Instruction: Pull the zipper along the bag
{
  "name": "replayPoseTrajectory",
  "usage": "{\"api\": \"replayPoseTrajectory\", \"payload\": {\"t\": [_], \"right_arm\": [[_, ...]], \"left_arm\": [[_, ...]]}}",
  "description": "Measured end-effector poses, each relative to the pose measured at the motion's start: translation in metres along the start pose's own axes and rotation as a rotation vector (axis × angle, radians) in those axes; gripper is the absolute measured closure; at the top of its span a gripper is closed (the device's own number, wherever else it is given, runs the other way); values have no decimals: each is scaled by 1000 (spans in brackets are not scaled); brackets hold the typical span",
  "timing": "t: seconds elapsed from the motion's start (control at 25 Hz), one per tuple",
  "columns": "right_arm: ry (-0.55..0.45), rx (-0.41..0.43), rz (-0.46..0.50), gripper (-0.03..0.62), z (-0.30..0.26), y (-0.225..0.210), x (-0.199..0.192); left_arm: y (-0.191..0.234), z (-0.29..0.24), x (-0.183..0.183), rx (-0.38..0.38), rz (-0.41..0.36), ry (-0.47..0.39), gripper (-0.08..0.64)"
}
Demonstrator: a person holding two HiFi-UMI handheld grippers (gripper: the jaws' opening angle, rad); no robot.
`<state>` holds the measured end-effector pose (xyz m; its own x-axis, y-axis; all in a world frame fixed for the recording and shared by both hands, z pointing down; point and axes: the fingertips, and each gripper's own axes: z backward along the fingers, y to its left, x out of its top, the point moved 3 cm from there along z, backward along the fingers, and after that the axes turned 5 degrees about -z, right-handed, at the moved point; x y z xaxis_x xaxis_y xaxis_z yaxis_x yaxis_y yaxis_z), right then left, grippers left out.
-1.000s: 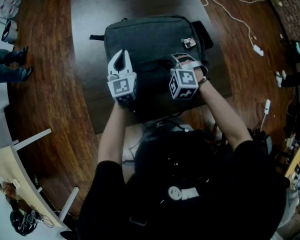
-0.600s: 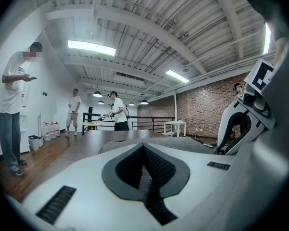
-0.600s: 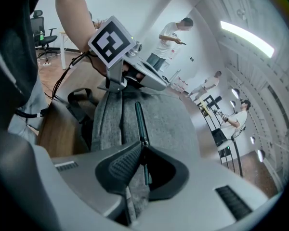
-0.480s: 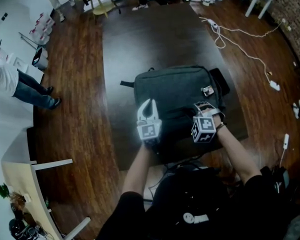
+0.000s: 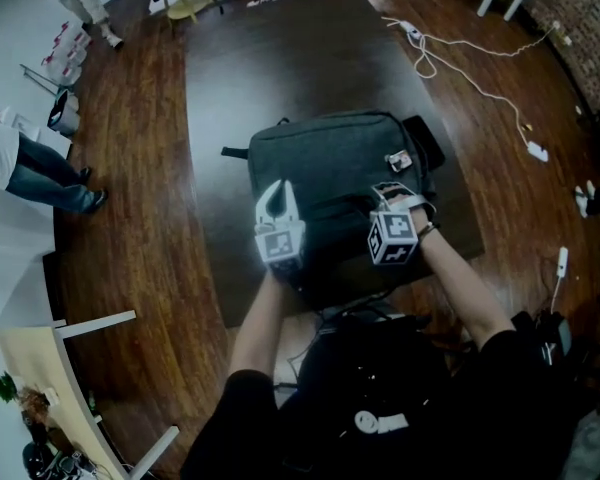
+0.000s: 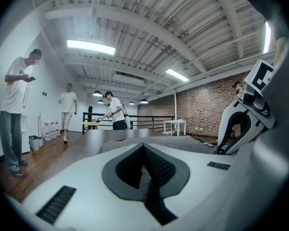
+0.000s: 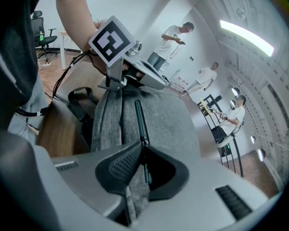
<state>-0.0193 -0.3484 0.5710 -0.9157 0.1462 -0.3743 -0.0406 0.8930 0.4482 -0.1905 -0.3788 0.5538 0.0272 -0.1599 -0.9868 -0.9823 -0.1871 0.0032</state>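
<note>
Your right claw point(image 7: 142, 146) is grasping the zipper point(image 7: 138, 117) of the bag point(image 5: 330, 160), while your left claw point(image 6: 143, 146), at 9 o'clock, is clenching its fabric

The right gripper point(image 7: 142, 147) has its jaws closed on the zipper pull point(image 7: 144, 142) of the grey bag point(image 7: 176, 119). The dark zipper point(image 7: 137, 113) runs along the bag's top to the left gripper point(image 7: 149, 78) at the bag's far end. People point(image 7: 176, 37) stand beyond the bag.
</note>
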Motion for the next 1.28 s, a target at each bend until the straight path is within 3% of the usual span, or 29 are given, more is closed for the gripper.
{"api": "replayPoseTrajectory", "payload": {"t": [1.28], "right_arm": [[22,1,-3,543,-1,-7,-20]], "left_arm": [[-3,-5,2,-1,-21,6,555]]}}
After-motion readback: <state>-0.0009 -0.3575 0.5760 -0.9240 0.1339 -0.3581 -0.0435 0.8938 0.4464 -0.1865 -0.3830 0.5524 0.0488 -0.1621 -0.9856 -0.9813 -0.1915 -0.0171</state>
